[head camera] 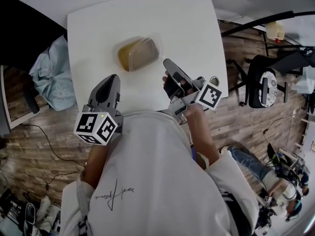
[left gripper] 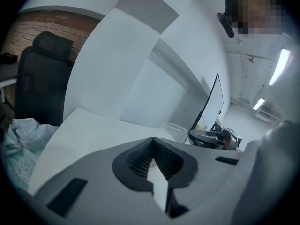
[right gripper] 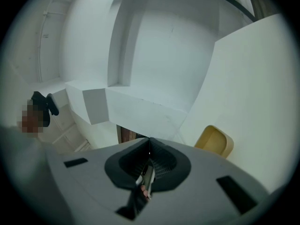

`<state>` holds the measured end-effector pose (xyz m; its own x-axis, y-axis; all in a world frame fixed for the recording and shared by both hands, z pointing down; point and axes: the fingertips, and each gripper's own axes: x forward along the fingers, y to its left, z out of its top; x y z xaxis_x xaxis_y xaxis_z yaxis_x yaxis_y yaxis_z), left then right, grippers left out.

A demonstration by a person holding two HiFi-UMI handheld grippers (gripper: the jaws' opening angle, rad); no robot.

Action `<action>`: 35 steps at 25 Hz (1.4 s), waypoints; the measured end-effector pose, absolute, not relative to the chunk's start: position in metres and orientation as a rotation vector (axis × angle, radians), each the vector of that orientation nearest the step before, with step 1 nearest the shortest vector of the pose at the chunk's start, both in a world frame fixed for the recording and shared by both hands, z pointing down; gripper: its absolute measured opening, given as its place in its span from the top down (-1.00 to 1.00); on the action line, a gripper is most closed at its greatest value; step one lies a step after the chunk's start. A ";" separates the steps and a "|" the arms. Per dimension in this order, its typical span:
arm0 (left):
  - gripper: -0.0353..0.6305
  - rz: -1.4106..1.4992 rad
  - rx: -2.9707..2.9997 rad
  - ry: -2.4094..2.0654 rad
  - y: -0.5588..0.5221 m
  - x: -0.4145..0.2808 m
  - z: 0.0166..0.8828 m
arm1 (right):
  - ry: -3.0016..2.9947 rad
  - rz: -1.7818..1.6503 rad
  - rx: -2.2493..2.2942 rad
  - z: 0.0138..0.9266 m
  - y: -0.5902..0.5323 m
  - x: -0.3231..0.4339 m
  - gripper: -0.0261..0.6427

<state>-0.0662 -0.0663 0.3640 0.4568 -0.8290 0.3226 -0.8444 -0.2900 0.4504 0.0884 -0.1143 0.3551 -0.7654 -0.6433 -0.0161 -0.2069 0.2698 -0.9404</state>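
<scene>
On the white table, past both grippers, sits a clear plastic container overlapping a yellow tub; can't tell if one is nested in the other or only leaning on it. Pair lies near table centre, long axis roughly side to side across the table, right end tipped a bit away from the person. Left gripper hovers over the near table edge, jaws pressed together, nothing between them; its own view shows the tips meeting in a point with the clear plastic container just beyond and to the right. Right gripper is rolled onto its side, jaws also closed on nothing, tips meeting; the yellow tub shows off to one side of them in that view. So the containers lie ahead and to the right of the left jaws, ahead and to the left of the right jaws, in between the two lines. Neither gripper touches them. Right tips look a little nearer, close to the clear container's right end; left tips are near the yellow end. Off-table: light blue cloth on a seat at left, black office chair at right, wood floor with cables.
</scene>
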 end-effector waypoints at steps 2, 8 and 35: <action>0.87 0.015 2.140 -1.424 -0.066 -0.071 0.361 | 2.151 -1.495 -0.783 0.354 -0.112 0.087 0.89; 0.87 0.008 2.123 -1.430 -0.065 -0.075 0.362 | 2.192 -1.450 -0.873 0.353 -0.105 0.083 0.89; 0.87 -0.030 2.118 -1.405 -0.047 -0.070 0.361 | 2.274 -1.391 -0.943 0.347 -0.073 0.074 0.89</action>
